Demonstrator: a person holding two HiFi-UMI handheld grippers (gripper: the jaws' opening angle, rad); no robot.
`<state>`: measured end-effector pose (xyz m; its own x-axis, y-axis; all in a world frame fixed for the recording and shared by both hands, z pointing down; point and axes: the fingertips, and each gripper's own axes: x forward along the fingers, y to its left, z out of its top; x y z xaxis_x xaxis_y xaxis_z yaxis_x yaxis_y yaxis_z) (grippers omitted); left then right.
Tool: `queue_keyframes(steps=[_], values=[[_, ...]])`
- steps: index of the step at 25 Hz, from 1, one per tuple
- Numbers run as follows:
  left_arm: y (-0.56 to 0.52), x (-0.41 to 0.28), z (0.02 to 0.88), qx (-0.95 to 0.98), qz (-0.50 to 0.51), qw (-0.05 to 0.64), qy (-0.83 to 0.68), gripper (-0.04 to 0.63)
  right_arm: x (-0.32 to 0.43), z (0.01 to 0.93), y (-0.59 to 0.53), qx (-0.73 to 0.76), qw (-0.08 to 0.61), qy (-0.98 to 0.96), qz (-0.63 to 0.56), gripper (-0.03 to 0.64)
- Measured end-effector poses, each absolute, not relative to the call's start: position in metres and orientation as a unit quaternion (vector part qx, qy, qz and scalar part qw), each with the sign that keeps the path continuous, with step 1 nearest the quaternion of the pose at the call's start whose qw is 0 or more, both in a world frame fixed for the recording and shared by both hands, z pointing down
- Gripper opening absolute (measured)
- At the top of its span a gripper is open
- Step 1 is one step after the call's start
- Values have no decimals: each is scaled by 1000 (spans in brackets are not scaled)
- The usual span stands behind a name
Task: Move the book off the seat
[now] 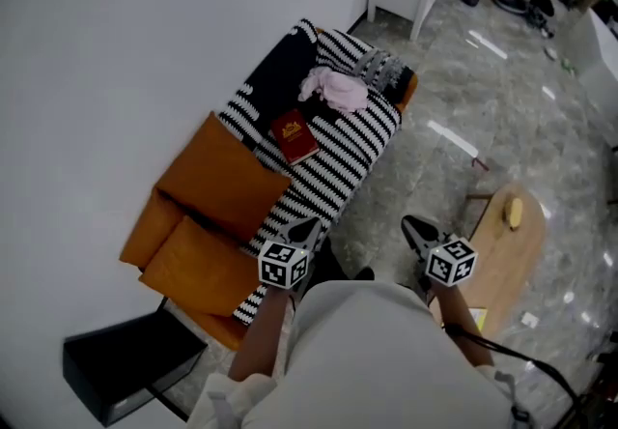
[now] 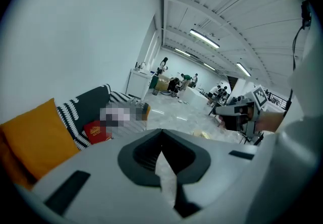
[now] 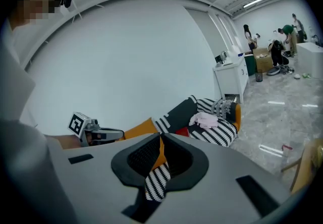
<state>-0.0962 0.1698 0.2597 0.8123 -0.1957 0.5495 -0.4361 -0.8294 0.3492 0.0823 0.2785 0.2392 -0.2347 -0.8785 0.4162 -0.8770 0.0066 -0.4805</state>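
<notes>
The red book [image 1: 293,135] lies on the sofa [image 1: 193,263], apparently untouched; left gripper [image 1: 307,227] and right gripper [image 1: 417,229] are closed, empty, well short; the whole move remains.

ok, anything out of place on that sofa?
Yes: a red book lies askew on the striped throw covering the sofa seat, and a pink cloth sits crumpled just beyond it. Neither belongs there. Nothing looks spilled or damaged.

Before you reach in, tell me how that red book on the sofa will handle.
The red book looks like a stiff hardcover, so it likely stays rigid when lifted. It lies flat on the soft striped blanket, so pushing may drag fabric instead of sliding it.
</notes>
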Motion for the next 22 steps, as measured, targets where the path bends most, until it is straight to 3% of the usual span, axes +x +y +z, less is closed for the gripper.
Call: queue_keyframes(steps=[22], values=[[36, -132, 284, 920, 265, 257, -131, 2, 51, 256, 139, -621, -37, 698, -356, 49]])
